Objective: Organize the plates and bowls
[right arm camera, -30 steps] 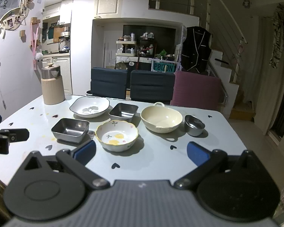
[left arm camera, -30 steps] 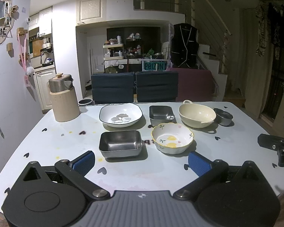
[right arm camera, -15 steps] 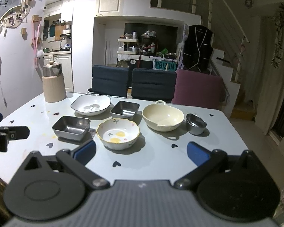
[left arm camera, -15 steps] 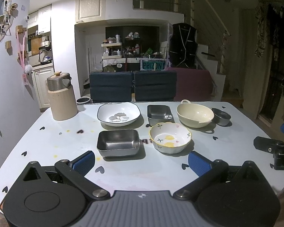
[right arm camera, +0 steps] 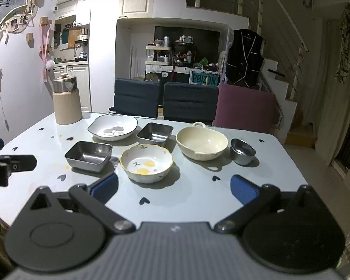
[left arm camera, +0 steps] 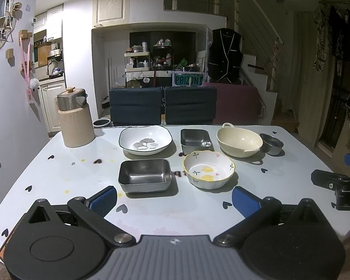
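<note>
- Both tongs hang low over the near edge of the surface [left arm camera: 58, 170], spread wide and gripping nothing; the left tongs [left arm camera: 173, 198] and the right tongs [right arm camera: 173, 186] point at the same cluster of dishes.
- Straight beyond the left tongs, the larger steel tray [left arm camera: 144, 175] sits nearest, just past the left blue pad, not touching it.
- Beside that tray, to its right, the scalloped flower bowl [left arm camera: 208, 172] with a yellow rim stands apart from it, close in front of the right tongs [left arm camera: 338, 186] seen at the edge of the left view.
- From the right view the flower bowl [right arm camera: 146, 163] lies between the two blue pads, a little way ahead; the larger steel tray [right arm camera: 88, 155] is off to its left.
- Behind them runs a back row: a white plate with a ginkgo leaf print [left arm camera: 145, 140], a smaller steel tray [left arm camera: 195, 138], a cream bowl with a loop handle [left arm camera: 239, 142] and a small round steel bowl [left arm camera: 271, 143].
- The round steel bowl stands just beside the cream bowl's right rim; whether they touch I cannot tell.
- Every dish looks empty inside.
- A beige kettle with a steel lid [left arm camera: 74, 117] stands at the far left corner, well apart from the dishes.
- Dark blue chairs [left arm camera: 162, 106] are pushed up against the far edge.
</note>
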Demonstrator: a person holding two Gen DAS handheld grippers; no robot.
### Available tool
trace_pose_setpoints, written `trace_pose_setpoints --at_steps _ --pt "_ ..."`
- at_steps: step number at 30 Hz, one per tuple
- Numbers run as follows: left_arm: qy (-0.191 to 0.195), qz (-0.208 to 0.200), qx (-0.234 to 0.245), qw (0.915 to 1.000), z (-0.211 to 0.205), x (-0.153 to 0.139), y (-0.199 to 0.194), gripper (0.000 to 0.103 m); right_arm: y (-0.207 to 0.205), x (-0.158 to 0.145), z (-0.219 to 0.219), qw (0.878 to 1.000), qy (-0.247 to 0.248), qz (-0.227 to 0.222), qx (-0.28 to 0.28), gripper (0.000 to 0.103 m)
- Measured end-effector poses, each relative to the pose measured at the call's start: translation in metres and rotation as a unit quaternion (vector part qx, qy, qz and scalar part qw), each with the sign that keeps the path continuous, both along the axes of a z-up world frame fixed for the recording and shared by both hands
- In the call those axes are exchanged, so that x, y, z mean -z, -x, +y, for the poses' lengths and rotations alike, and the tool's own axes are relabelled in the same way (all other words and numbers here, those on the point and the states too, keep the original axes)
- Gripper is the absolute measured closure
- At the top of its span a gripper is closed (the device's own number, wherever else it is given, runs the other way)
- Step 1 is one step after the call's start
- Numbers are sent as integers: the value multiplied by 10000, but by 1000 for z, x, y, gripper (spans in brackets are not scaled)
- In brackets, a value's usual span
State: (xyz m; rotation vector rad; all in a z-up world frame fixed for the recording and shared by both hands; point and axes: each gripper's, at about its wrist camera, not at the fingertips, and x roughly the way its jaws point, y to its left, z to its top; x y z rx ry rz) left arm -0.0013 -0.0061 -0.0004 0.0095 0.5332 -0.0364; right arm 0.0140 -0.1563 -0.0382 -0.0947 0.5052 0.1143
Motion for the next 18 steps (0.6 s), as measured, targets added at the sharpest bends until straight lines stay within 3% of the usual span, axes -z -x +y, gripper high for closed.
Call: trace_pose_setpoints --at_steps 18 --pt "-4 7 14 10000 -1 1 -1 0 0 0 0 10000 -1 2 6 0"
